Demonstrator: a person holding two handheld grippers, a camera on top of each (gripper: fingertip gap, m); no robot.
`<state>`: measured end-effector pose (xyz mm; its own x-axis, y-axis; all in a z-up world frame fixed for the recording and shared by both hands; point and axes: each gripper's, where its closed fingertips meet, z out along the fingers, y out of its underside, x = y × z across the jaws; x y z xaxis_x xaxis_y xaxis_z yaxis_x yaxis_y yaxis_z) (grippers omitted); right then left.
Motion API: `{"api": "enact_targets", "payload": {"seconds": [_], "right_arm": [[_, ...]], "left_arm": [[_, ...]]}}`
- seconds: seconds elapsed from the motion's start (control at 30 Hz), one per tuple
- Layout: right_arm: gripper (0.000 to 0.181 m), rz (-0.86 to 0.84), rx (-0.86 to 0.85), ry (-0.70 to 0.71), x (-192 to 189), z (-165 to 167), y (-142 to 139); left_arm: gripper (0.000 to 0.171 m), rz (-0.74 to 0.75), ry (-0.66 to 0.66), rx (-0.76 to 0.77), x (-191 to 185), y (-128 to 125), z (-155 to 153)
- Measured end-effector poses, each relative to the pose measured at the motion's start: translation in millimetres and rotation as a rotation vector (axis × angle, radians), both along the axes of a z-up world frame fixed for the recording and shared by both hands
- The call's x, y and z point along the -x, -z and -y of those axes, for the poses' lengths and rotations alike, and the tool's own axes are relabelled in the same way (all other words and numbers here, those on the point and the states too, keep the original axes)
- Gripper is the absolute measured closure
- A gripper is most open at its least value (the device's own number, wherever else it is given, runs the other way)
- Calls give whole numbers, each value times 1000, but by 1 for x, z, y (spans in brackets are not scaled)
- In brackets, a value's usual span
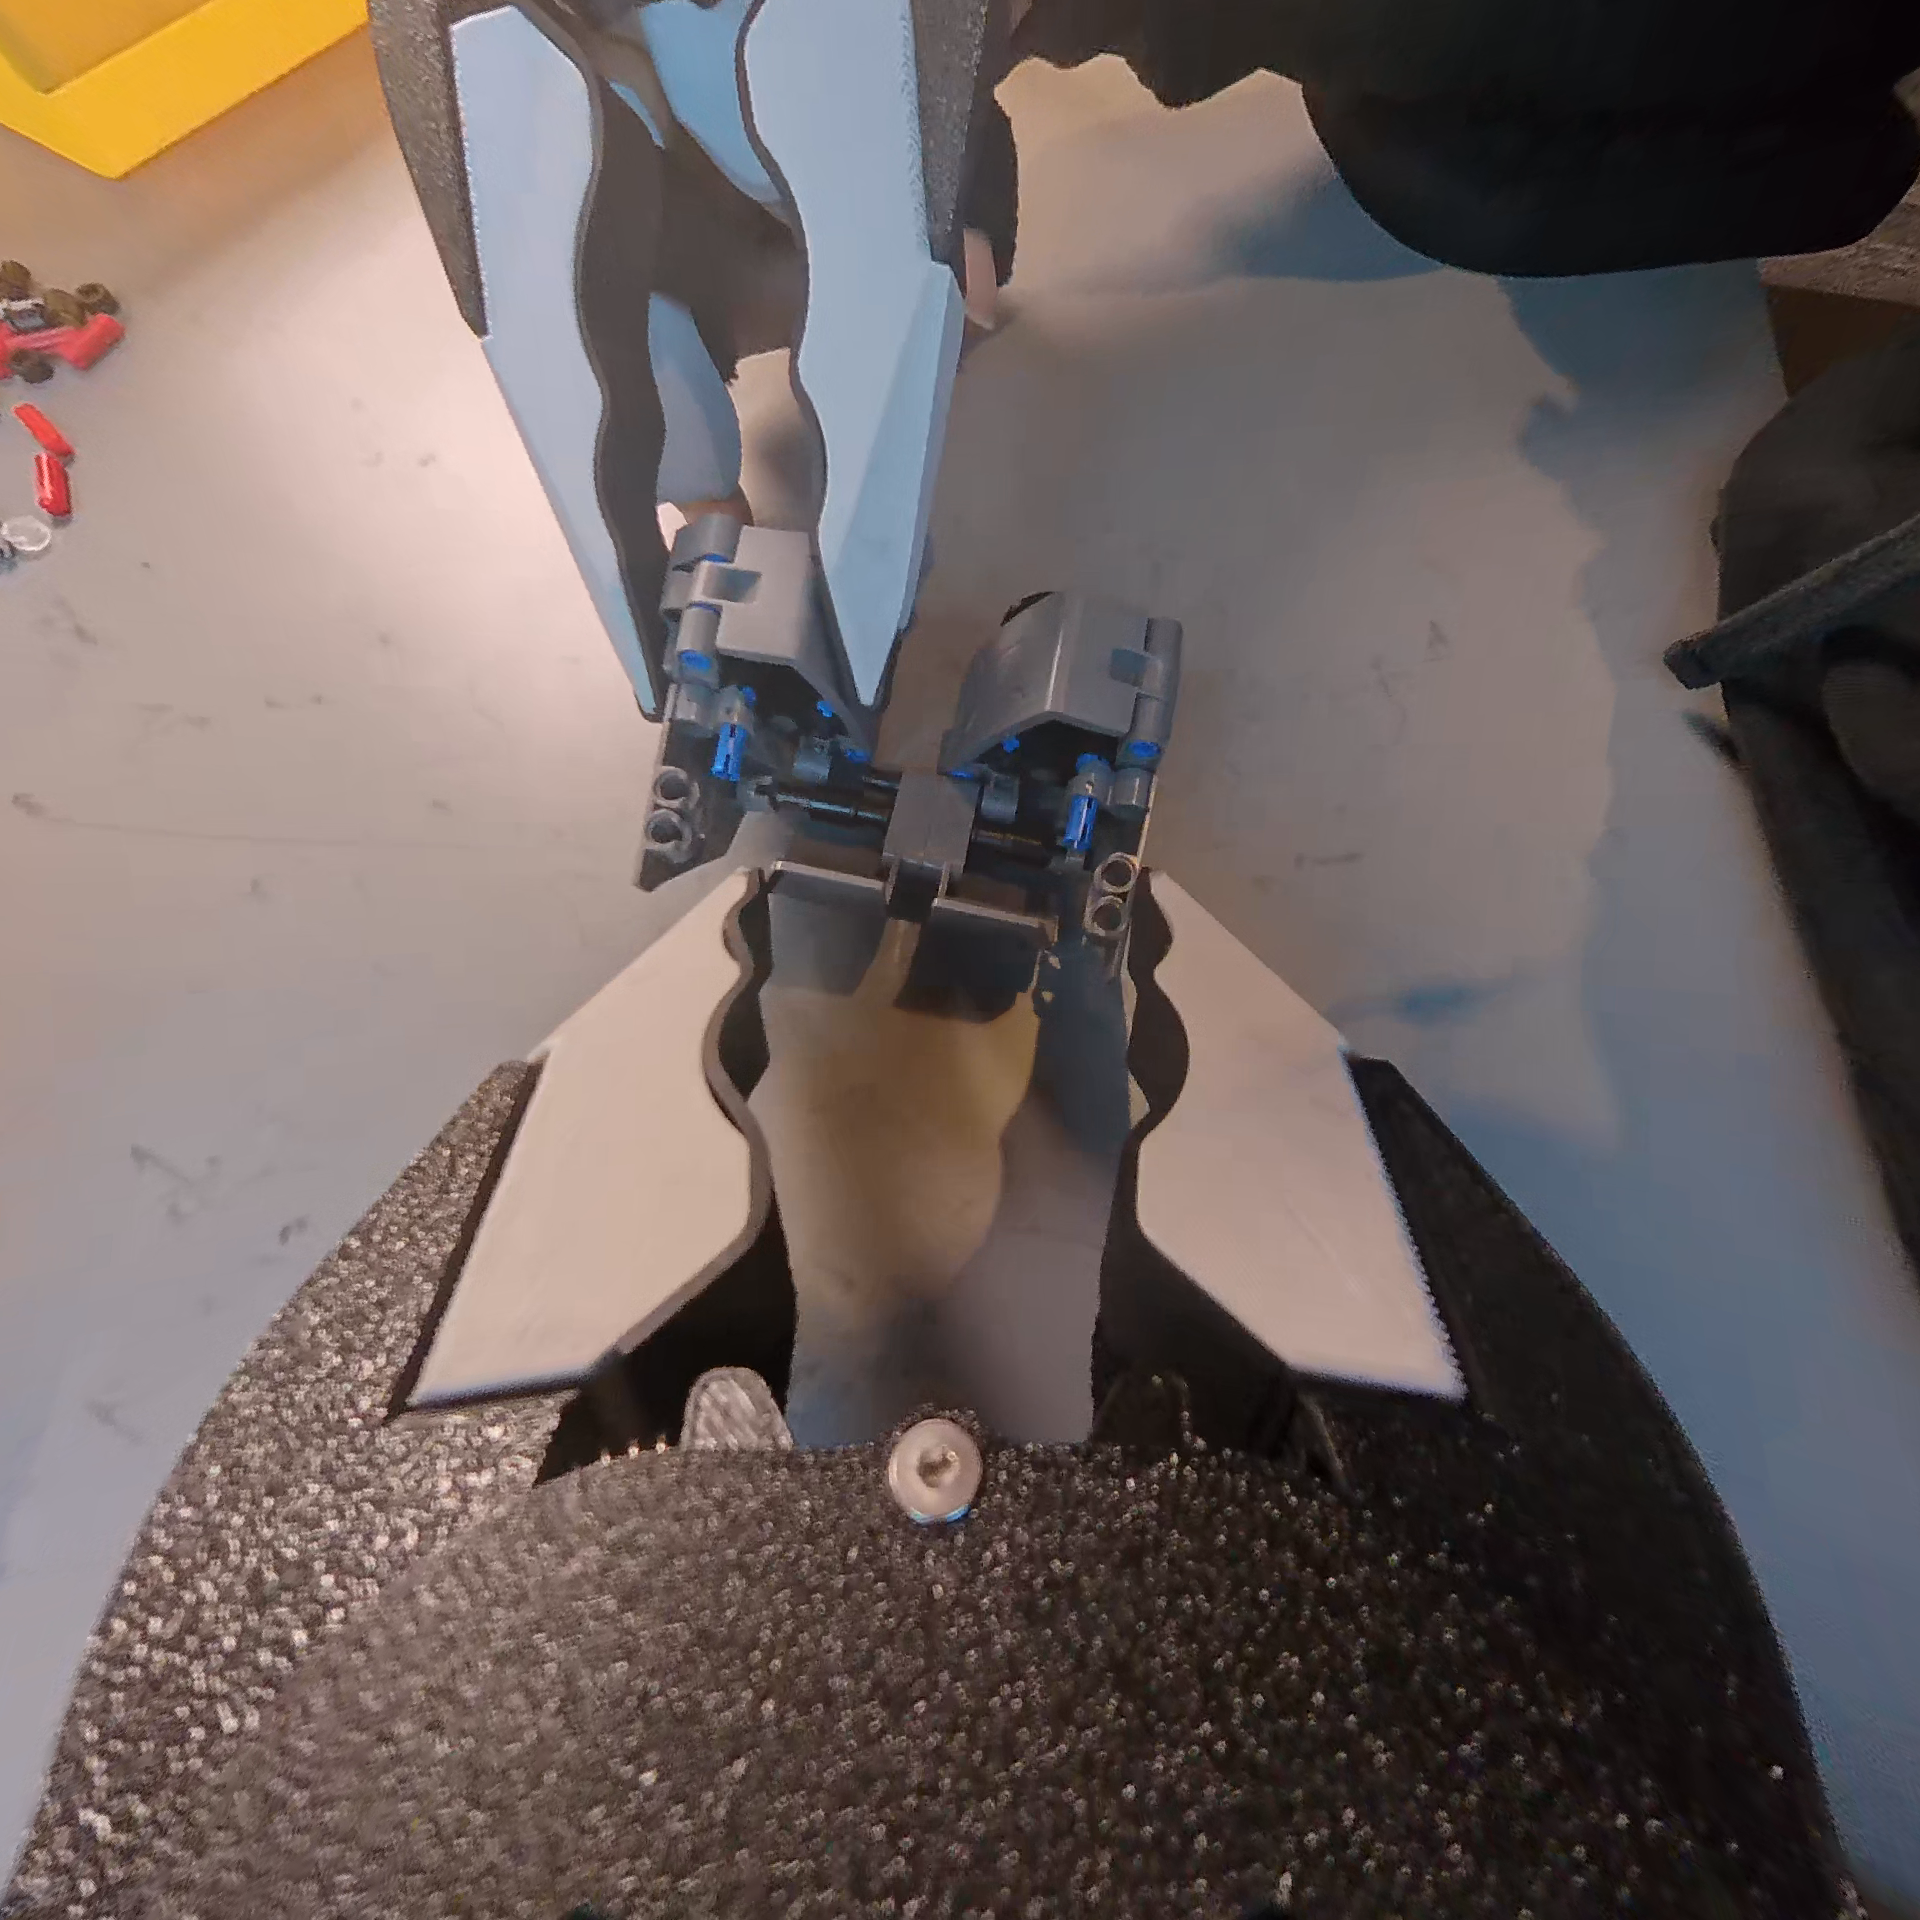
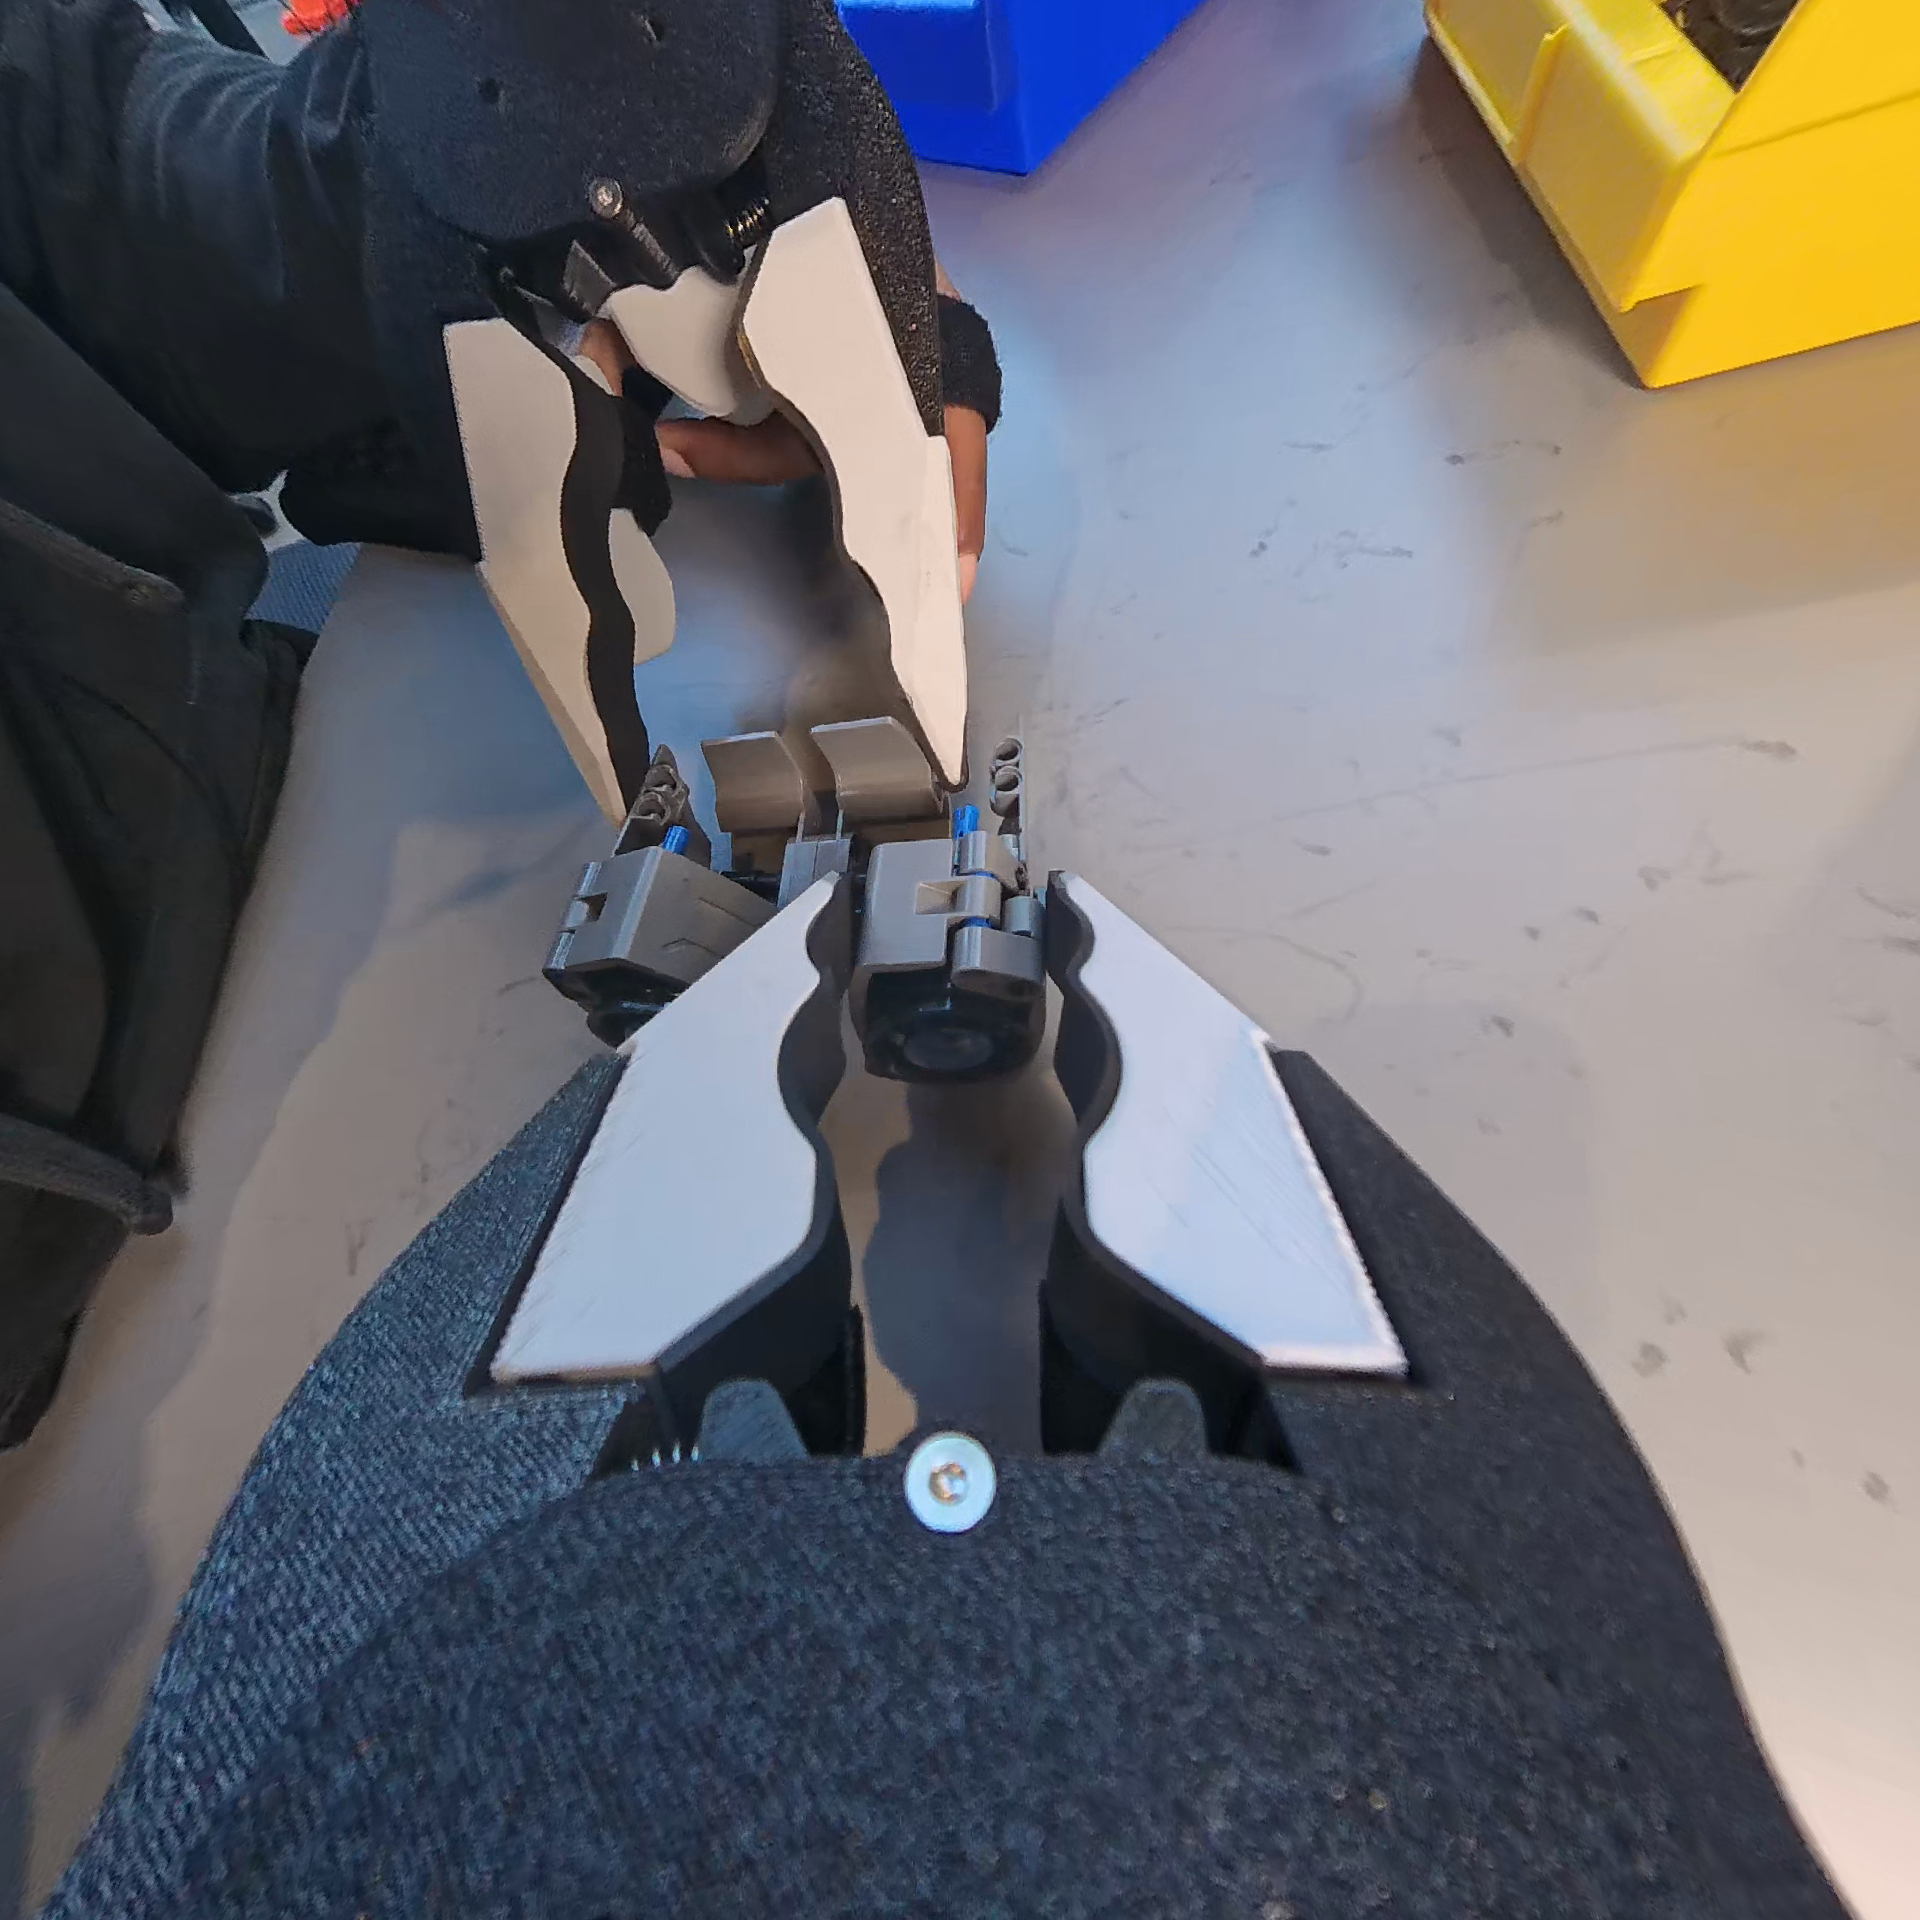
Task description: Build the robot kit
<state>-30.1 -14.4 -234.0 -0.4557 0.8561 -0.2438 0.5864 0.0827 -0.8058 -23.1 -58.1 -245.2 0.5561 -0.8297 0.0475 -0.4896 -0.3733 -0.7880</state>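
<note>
Grey brick-built assembly (image 1: pixel 914 790) with blue pins lies on the pale surface (image 1: pixel 312 831). Left wrist view: left hand-held gripper (image 1: pixel 951 883), fingers apart, straddles its near end; the right hand-held gripper (image 1: pixel 764 707) clasps one pod. Right wrist view: fingers clamped on that housing; yellow bin (image 2: pixel 1714 208) beyond.

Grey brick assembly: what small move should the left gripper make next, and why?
Probably close the left gripper slightly more on the near end of the grey brick assembly. Its fingers flank that end, but firm contact is not clear, while the right gripper appears shut on one pod. A firm hold on both sides would likely steady it.
</note>
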Motion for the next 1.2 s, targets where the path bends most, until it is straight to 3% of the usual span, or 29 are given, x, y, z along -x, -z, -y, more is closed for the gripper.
{"api": "enact_targets", "payload": {"seconds": [0.33, 0.6, 0.87, 1.2], "right_arm": [[147, 0, 53, 3, -3, 5, 0], [146, 95, 195, 41, -7, 2, 0], [139, 92, 6, -41, -12, 4, 8], [143, 90, 28, -51, -7, 5, 7]], "left_arm": [[104, 26, -34, 43, -1, 1, -2], [104, 0, -30, 24, -5, 3, -2], [103, -9, -23, 33, -4, 7, -1], [103, -21, -34, 19, -2, 7, -3]]}}
